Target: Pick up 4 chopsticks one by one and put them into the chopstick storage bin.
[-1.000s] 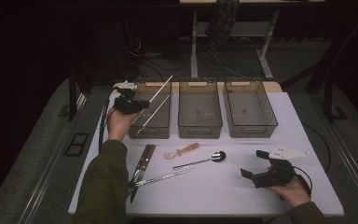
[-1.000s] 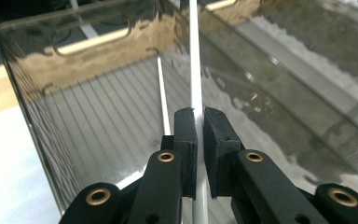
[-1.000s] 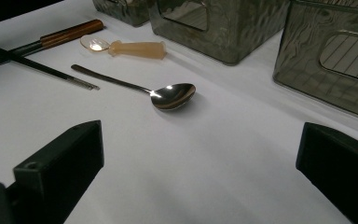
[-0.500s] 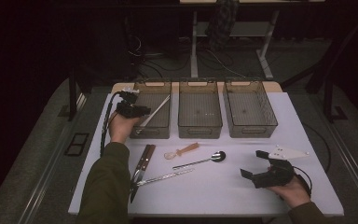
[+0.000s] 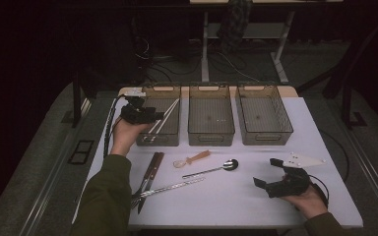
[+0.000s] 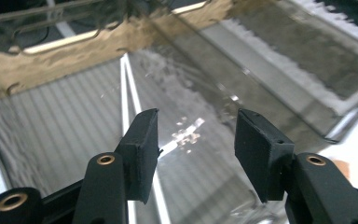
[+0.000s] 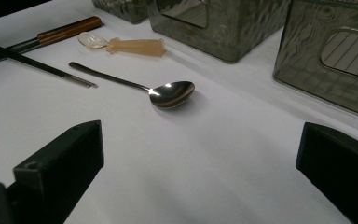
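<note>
Altogether 3 clear bins (image 5: 211, 118) along the tabletop's (image 5: 236, 206) far edge, 2 pale sticks (image 5: 163, 120) in the leftmost; left gripper (image 5: 160, 116) over it, released and empty; right gripper (image 5: 267, 172) near the front-right corner, spread wide, empty; 1 spoon (image 5: 211, 169) mid-table

White table (image 5: 236, 206); smoky translucent bins (image 5: 211, 118); silver spoon (image 7: 168, 94); peach-handled clear scoop (image 7: 121, 45); brown-handled knife (image 5: 150, 169); black grippers (image 5: 280, 184); olive sleeve (image 5: 103, 201).

Left arm: green sleeve, extended forward along the left side.
Left gripper (image 5: 160, 116): raised, aimed rightward, jaws parted, nothing between them.
Right hand (image 5: 307, 201): low, near bottom edge.
Right gripper (image 5: 266, 173): jaws wide apart, empty.
</note>
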`<act>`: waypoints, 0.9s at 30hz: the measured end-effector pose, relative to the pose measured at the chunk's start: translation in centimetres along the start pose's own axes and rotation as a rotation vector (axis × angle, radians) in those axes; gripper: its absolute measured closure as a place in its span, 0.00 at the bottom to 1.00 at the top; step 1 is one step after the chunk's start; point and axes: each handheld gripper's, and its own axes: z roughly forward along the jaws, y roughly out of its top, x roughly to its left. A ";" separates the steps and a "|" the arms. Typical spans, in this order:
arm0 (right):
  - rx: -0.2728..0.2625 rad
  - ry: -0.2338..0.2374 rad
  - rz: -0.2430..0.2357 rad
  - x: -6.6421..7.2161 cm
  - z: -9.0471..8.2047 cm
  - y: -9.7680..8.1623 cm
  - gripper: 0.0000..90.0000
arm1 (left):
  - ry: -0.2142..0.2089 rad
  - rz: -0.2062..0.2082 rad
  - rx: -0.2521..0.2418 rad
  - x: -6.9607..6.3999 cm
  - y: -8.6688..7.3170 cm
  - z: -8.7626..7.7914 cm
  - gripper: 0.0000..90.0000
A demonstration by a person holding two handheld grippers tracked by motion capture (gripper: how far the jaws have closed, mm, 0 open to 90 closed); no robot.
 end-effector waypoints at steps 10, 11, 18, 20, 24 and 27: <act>-0.001 0.002 0.005 0.0 0.0 0.0 0.00 | -0.044 0.085 0.002 -3.4 -1.7 -1.7 0.42; -0.001 0.002 0.005 0.0 0.0 0.0 0.00 | -0.049 0.094 0.006 -3.7 -2.0 -1.9 0.41; -0.003 0.002 0.008 0.0 0.0 0.0 0.00 | -0.077 0.110 0.007 -5.5 -4.1 -3.3 0.41; -0.003 0.002 0.007 0.1 0.0 0.0 0.00 | -0.088 0.114 0.003 -5.9 -4.9 -3.7 0.41; -0.004 0.002 0.006 0.1 0.0 0.0 0.00 | -0.108 0.125 -0.006 -6.8 -6.3 -4.4 0.43; -0.001 0.002 0.004 0.1 0.0 0.0 0.00 | -0.125 0.138 -0.009 -7.5 -7.2 -4.7 0.46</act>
